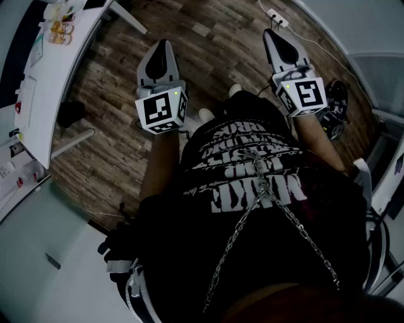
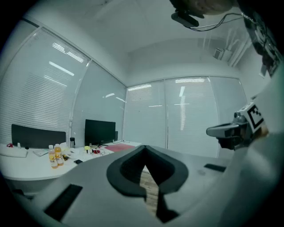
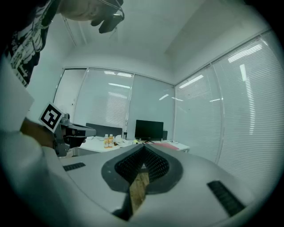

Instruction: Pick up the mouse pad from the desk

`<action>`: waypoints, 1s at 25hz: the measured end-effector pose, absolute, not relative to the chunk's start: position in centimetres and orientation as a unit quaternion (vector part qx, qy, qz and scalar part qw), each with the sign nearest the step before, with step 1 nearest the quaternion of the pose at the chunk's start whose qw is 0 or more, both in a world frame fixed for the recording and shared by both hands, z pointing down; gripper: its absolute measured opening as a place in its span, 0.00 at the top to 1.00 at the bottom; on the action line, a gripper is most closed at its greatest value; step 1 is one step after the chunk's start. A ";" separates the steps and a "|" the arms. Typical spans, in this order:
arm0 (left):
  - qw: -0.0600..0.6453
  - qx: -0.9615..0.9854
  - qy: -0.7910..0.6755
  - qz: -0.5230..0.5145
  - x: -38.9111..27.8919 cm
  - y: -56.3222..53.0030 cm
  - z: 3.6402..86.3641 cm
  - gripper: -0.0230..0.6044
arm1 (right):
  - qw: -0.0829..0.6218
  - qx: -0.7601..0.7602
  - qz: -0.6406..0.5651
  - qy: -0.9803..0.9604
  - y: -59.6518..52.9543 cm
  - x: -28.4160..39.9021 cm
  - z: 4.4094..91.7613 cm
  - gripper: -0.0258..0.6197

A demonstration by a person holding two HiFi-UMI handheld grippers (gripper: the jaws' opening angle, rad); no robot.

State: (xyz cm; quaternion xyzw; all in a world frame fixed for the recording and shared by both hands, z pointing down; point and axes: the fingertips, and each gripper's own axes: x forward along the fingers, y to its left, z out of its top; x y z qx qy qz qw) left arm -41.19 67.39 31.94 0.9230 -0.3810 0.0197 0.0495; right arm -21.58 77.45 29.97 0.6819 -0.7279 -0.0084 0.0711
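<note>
Mouse pad (image 2: 119, 147): likely the reddish flat patch on the desk (image 2: 26, 167) beside the monitor (image 2: 100, 131), well apart from both grippers. Left gripper (image 1: 161, 53) and right gripper (image 1: 276, 41) are clenched and empty. Step: approach. Next: get to the desk, open jaws.

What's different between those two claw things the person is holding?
The left gripper hangs nearer the desk; the right gripper nearer the power strip. The left cube bears a different pattern from the right cube. Both grippers are shut, empty, level over the floor.
</note>
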 end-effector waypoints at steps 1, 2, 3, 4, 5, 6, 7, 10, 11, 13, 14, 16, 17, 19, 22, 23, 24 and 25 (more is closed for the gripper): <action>0.051 0.923 -0.381 0.020 -41.3 67.3 32.0 0.95 | 0.072 0.683 -0.009 -0.727 77.5 -21.6 30.1 0.96; 0.053 0.923 -0.381 0.019 -41.3 67.3 32.1 0.95 | 0.072 0.684 -0.009 -0.726 77.5 -21.5 30.1 0.96; 0.055 0.923 -0.380 0.019 -41.2 67.3 32.3 0.95 | 0.071 0.686 -0.008 -0.724 77.6 -21.4 30.2 0.96; 0.056 0.924 -0.379 0.019 -41.1 67.4 32.4 0.95 | 0.069 0.689 -0.006 -0.722 77.7 -21.2 30.3 0.96; 0.056 0.924 -0.377 0.020 -40.8 67.5 32.5 0.95 | 0.066 0.691 -0.004 -0.720 77.7 -20.9 30.4 0.96; 0.056 0.925 -0.374 0.020 -40.4 67.5 32.5 0.95 | 0.064 0.692 -0.001 -0.719 77.7 -20.4 30.4 0.96; 0.055 0.926 -0.373 0.021 -39.9 67.3 32.6 0.95 | 0.062 0.693 0.001 -0.718 77.5 -20.0 30.5 0.96; 0.054 0.927 -0.370 0.027 -38.4 66.4 32.9 0.95 | 0.061 0.697 0.009 -0.715 76.5 -18.3 30.9 0.96; 0.055 0.927 -0.370 0.031 -37.9 66.0 33.2 0.95 | 0.059 0.698 0.013 -0.713 76.2 -17.7 31.1 0.96; 0.057 0.926 -0.370 0.039 -37.0 65.4 33.6 0.95 | 0.058 0.699 0.017 -0.713 75.5 -16.5 31.3 0.96; 0.058 0.926 -0.371 0.042 -36.5 65.1 33.7 0.95 | 0.058 0.698 0.018 -0.713 75.1 -15.9 31.4 0.96; 0.062 0.925 -0.373 0.042 -35.4 64.3 33.8 0.95 | 0.058 0.697 0.023 -0.714 74.3 -14.5 31.7 0.96; 0.062 0.925 -0.373 0.044 -34.7 63.8 33.9 0.95 | 0.058 0.697 0.027 -0.714 73.8 -13.7 31.8 0.96; 0.059 0.924 -0.374 0.047 -33.2 62.6 33.8 0.95 | 0.055 0.696 0.032 -0.715 72.8 -12.0 31.8 0.96; 0.057 0.921 -0.382 0.046 -31.4 60.7 33.5 0.95 | 0.056 0.694 0.032 -0.717 71.1 -9.6 31.9 0.96; 0.058 0.920 -0.386 0.045 -31.0 60.2 33.4 0.95 | 0.056 0.694 0.031 -0.717 70.6 -8.8 31.9 0.96; 0.059 0.918 -0.389 0.043 -30.5 59.6 33.3 0.95 | 0.054 0.694 0.031 -0.717 70.1 -8.1 31.8 0.96; 0.059 0.917 -0.392 0.043 -29.9 59.1 33.2 0.95 | 0.051 0.694 0.030 -0.718 69.6 -7.2 31.7 0.96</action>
